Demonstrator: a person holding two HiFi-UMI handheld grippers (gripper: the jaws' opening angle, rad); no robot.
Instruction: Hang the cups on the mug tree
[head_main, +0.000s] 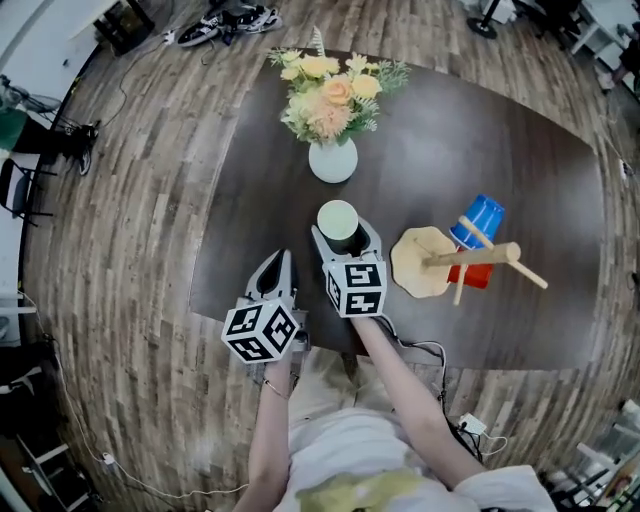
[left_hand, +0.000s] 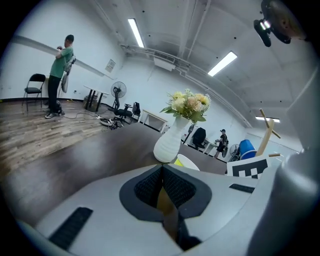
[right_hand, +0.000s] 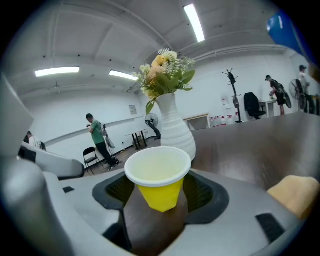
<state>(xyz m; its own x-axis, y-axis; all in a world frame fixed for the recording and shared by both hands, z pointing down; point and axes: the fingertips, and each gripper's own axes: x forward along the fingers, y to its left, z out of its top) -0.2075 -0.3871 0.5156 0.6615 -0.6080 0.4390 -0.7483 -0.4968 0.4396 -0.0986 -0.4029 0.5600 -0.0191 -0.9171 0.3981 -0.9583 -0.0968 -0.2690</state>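
Cups: three in all, one yellow cup (head_main: 338, 222), one blue cup (head_main: 482, 217) and one red cup (head_main: 478, 277).
Desk (head_main: 260, 200): one, dark brown, carrying everything named below up to the vase.
Left hand-held gripper (left_hand: 161, 172): nearest the person, over the near desk edge and left of the other gripper. Its jaws are pressed together, pad against pad.
Right hand-held gripper (head_main: 343, 232): just beyond and to the right. Its jaws are spread to either side of the yellow cup, and a narrow gap shows between each pad and the cup wall.
Yellow cup: stands upright on the desk between those jaws, mouth up. Its pale inner wall is in plain sight down to the bottom.
Mug tree (head_main: 465, 258): one, of pale wood. Its flat base sits on the desk to the right of the yellow cup and apart from it, and pegs stick out from the trunk.
Red cup: close against the trunk and partly hidden by it. Whether it hangs or stands cannot be told.
Blue cup: hung on a peg on the tree's far side.
Vase (head_main: 333, 160): one, white, beyond the yellow cup toward the far desk edge. It holds a bunch of flowers (head_main: 330, 95), yellow and peach with green sprigs.
Floor (head_main: 150, 200): wood planks all round the desk.
Far room: a person in a green shirt (left_hand: 60, 70) stands beside a black chair (left_hand: 34, 85).
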